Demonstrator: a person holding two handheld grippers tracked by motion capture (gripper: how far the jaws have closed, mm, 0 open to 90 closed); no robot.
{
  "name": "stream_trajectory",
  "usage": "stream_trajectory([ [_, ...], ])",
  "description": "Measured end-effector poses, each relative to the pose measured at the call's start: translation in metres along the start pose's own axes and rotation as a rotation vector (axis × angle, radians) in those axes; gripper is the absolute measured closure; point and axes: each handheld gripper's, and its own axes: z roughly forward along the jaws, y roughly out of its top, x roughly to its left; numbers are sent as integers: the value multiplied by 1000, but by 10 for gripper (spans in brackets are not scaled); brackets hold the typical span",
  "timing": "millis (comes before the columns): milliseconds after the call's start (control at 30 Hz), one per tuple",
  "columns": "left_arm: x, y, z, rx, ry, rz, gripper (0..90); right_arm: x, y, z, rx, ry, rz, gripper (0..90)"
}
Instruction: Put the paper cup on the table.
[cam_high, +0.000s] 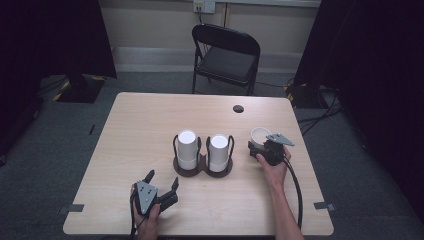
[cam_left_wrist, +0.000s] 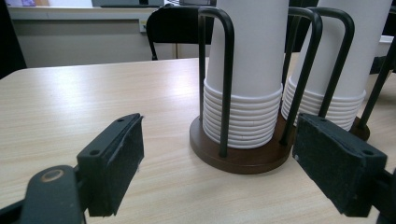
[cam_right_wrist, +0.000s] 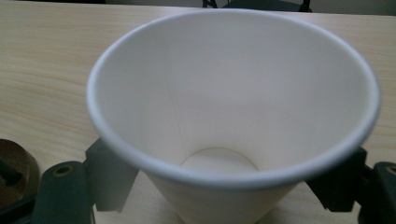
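Note:
Two stacks of upside-down white paper cups (cam_high: 187, 149) (cam_high: 218, 151) stand in a dark double cup holder (cam_high: 203, 169) at the table's middle. In the left gripper view the near stack (cam_left_wrist: 245, 74) and the holder's wooden base (cam_left_wrist: 238, 158) lie just ahead. My left gripper (cam_high: 162, 182) is open near the front edge, its jaws wide apart and holding nothing. To the right of the holder my right gripper (cam_high: 255, 149) is shut on a single white paper cup (cam_high: 260, 135), held mouth up. The right gripper view looks into that empty cup (cam_right_wrist: 233, 107), a jaw on each side.
A black folding chair (cam_high: 225, 55) stands beyond the far edge of the table (cam_high: 145, 120). A dark round hole (cam_high: 238, 108) is in the tabletop at the back right. Bits of tape (cam_high: 322, 205) mark the front corners. Cables trail across the floor on the right.

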Motion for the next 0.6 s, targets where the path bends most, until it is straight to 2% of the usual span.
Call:
stream_trajectory([
  [67,-1,0,0,-1,4,5,164,2,1,-2,-1,-4,-12,169],
  [167,0,0,0,0,3,6,164,2,1,-2,3,3,11,133],
  [300,-1,0,0,0,-3,8,164,1,1,-4,22,3,7,134],
  [467,0,0,-1,-2,-5,8,164,0,-2,-8,39,13,29,134],
  [600,0,0,-1,-4,-8,8,164,2,-3,-13,32,18,39,133],
])
